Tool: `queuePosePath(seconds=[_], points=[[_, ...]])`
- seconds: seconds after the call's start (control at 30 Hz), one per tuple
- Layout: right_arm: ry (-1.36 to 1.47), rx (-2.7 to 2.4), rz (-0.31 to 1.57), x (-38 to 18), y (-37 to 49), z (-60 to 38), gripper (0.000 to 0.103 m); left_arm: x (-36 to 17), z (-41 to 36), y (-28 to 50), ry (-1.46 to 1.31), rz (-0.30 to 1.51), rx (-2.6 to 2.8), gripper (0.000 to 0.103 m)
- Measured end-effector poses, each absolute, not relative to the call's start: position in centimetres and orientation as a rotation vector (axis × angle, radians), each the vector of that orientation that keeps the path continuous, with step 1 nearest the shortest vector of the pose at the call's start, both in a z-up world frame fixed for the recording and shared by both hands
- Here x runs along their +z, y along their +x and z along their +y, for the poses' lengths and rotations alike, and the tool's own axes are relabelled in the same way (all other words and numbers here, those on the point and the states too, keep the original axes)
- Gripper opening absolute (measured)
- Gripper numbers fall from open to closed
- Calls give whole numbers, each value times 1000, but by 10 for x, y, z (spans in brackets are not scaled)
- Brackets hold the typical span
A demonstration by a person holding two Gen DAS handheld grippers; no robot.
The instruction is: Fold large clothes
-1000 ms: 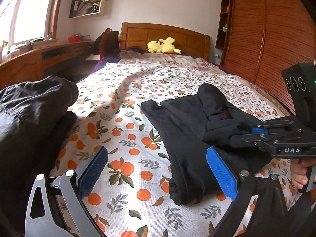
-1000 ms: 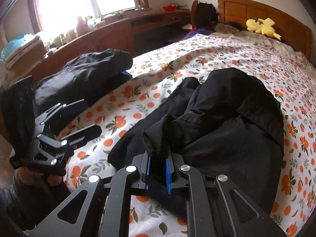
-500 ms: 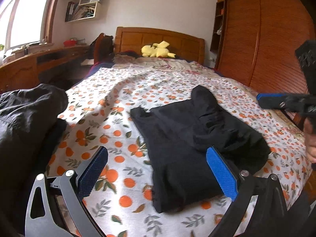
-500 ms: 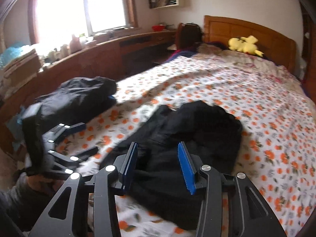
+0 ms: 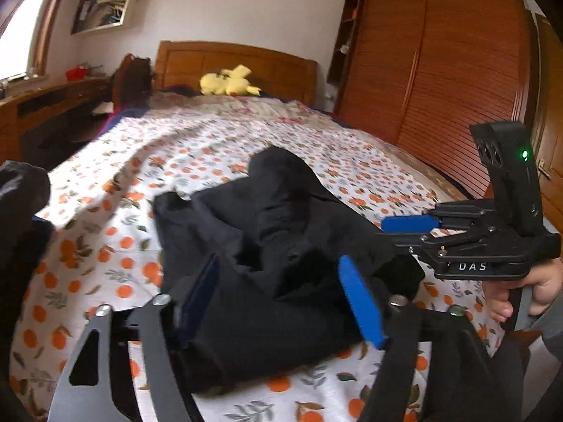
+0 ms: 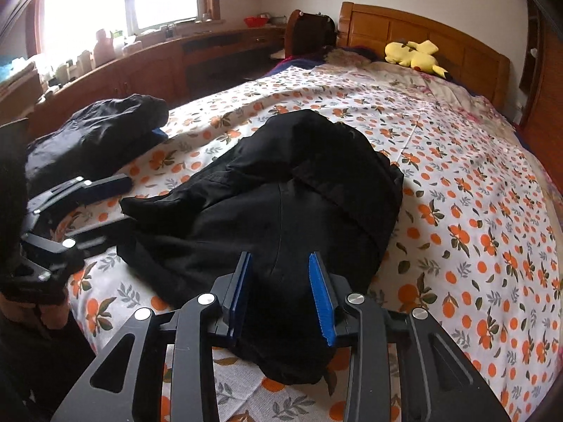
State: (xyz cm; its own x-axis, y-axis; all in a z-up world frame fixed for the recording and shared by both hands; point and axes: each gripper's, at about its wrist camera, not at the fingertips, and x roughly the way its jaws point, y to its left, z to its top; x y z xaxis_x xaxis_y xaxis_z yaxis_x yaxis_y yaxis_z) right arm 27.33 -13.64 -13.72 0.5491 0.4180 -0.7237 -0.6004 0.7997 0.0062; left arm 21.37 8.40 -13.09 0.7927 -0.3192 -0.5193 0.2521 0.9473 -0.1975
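Note:
A black garment (image 5: 267, 246) lies crumpled near the foot of a bed with an orange-print sheet (image 5: 116, 239). It also shows in the right wrist view (image 6: 288, 197). My left gripper (image 5: 281, 299) is open, its blue pads astride the garment's near edge. My right gripper (image 6: 279, 288) is open, its pads either side of the garment's near fold. In the left wrist view the right gripper (image 5: 411, 225) sits at the garment's right side. In the right wrist view the left gripper (image 6: 102, 207) sits at its left edge.
A second dark garment pile (image 6: 95, 137) lies on the bed's left edge. A yellow plush toy (image 6: 411, 54) rests by the wooden headboard (image 6: 422, 31). A wooden wardrobe (image 5: 440, 70) stands to the right, a wooden desk (image 6: 147, 66) under the window to the left.
My right gripper let go of the garment and opened, then came back down over its near fold. My left gripper moved in from the bare sheet onto the garment's near edge.

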Motion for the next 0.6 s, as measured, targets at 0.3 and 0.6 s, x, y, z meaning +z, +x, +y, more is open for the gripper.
queuePosePath(seconds=[0.3,0.6], points=[[-251,606,771,-137,275,-137,32,-134,99,211,-157,602,-359,7],[-250,682,746,-132,264,-116,32,-128,144,189,-155,596,-279,4]])
